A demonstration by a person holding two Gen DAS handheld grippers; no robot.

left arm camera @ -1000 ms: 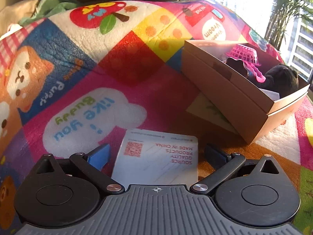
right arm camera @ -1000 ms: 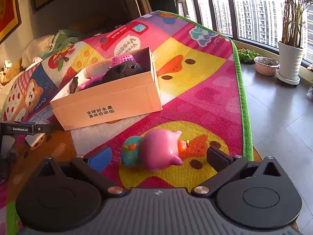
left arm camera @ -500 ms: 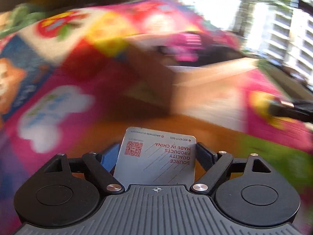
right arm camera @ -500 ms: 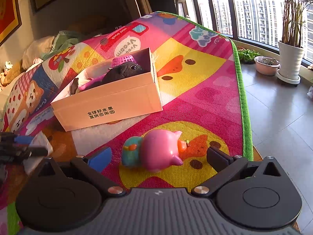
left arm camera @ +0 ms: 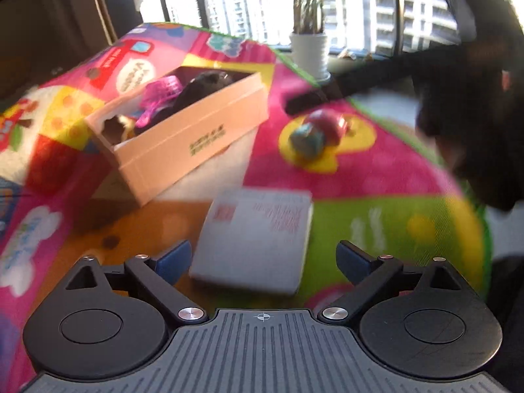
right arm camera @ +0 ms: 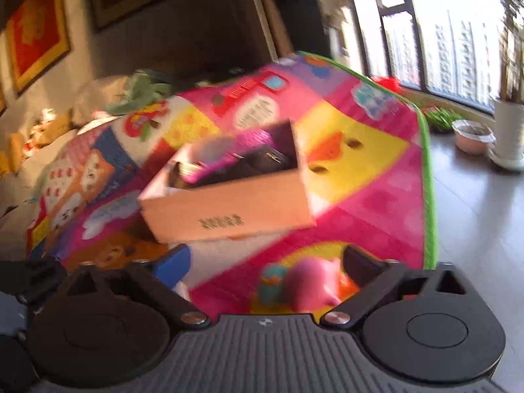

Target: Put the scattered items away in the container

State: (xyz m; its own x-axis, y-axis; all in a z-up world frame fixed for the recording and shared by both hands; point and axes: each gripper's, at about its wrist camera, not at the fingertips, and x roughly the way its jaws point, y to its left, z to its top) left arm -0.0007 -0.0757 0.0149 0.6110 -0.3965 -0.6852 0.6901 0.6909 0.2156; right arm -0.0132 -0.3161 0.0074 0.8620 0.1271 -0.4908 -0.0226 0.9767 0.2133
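A tan cardboard box (left arm camera: 183,144) sits on the colourful play mat (left arm camera: 376,196); it holds a pink basket (left arm camera: 162,90) and a dark plush toy (left arm camera: 203,88). My left gripper (left arm camera: 262,257) is open; a white card (left arm camera: 253,240) with red print lies blurred on the mat between its fingers, apart from both. A pink pig toy (left arm camera: 319,131) lies right of the box. In the right wrist view my right gripper (right arm camera: 267,267) is open, with the pig toy (right arm camera: 306,286) low between its fingers and the box (right arm camera: 229,209) beyond.
The mat's green edge (right arm camera: 429,196) borders grey floor on the right, with a white plant pot (right arm camera: 507,134) and a pink bowl (right arm camera: 473,136) by the window. Cushions and cloth (right arm camera: 98,98) lie at the mat's far left. A dark arm (left arm camera: 475,114) crosses the upper right.
My left gripper closed on the white card, swung right, then opened; the card now lies loose between the fingers. My right gripper has moved forward and up over the pig toy.
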